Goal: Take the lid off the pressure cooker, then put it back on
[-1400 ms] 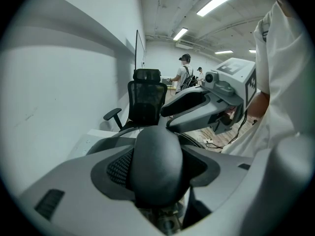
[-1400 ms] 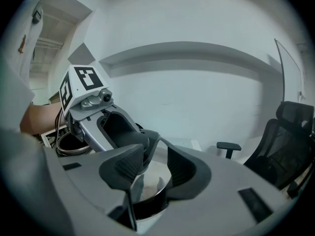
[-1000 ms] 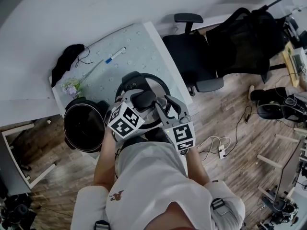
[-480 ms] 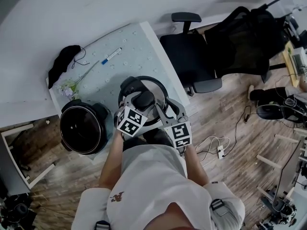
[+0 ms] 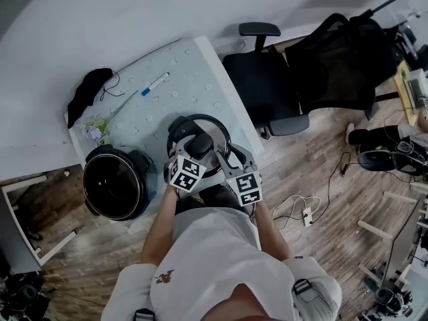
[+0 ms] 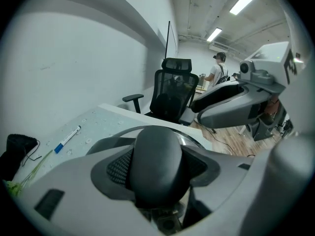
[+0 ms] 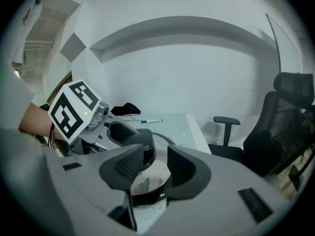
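Judging from the layout, the first half of the task is found complete. The lid (image 5: 219, 130) is off and lies apart from the pressure cooker pot (image 5: 115, 183). The pot stands uncovered at the near left corner of the surface (image 5: 180, 72), with its dark interior exposed. The lid is located to the right of the pot, over the near right part of the surface, right way up, with its black handle (image 6: 156, 154) uppermost. Whether its rim rests on the surface or is held just above it cannot be established from any view.

The left gripper (image 6: 157, 181) is found clenched on the handle, and the ribbed pads (image 6: 117, 167) are pressed against its sides. The right gripper (image 7: 154, 170) is positioned over the near right part of the lid, with its fingers (image 7: 129, 166) released and standing apart. Only the polished lid top and its dark rim are seen through the gap, and no contact of the pads is observed.

Outstanding: the lid is yet to be carried leftward, centred over the pot's mouth, lowered and, it is judged, turned to lock. With the handle secured in the left gripper, the return can be started from the present hold. A marker pen (image 5: 155, 83) and a black cloth (image 5: 87, 89) are noted on the far part of the surface. Neither is judged to obstruct the path.
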Motion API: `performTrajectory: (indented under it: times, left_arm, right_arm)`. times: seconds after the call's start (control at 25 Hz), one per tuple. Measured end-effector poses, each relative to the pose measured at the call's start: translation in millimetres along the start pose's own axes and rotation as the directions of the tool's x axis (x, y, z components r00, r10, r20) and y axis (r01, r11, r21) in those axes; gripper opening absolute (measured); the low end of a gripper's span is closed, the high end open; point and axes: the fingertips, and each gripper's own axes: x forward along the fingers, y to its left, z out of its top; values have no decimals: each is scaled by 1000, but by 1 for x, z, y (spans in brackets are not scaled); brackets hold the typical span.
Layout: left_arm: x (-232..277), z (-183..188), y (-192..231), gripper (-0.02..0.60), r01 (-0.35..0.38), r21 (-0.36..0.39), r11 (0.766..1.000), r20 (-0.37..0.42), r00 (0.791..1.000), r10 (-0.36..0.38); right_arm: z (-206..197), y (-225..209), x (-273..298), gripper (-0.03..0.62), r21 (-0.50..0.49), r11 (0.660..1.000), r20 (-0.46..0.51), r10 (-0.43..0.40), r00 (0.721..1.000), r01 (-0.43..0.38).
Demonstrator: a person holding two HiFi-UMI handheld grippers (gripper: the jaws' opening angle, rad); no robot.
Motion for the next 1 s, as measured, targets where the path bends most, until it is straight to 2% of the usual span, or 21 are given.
performTrajectory:
  times: [0.4,0.92,1.0]
  left_arm:
    - [20,-23,3,275,-21,10,1000,-19,1000,22]
    - [25,-33,4,280,-37,22,999,-11,999,38]
    - [25,-34,7,304,-48,15,999,-22,999,48]
  right_arm:
    - [-33,-2,13,152,20,1000,-64,-1,998,2]
    - [-41,7,12,153,29,999,-81,-13,997,16]
    - [-40,10,10,153,33,999,-81,-15,997,18]
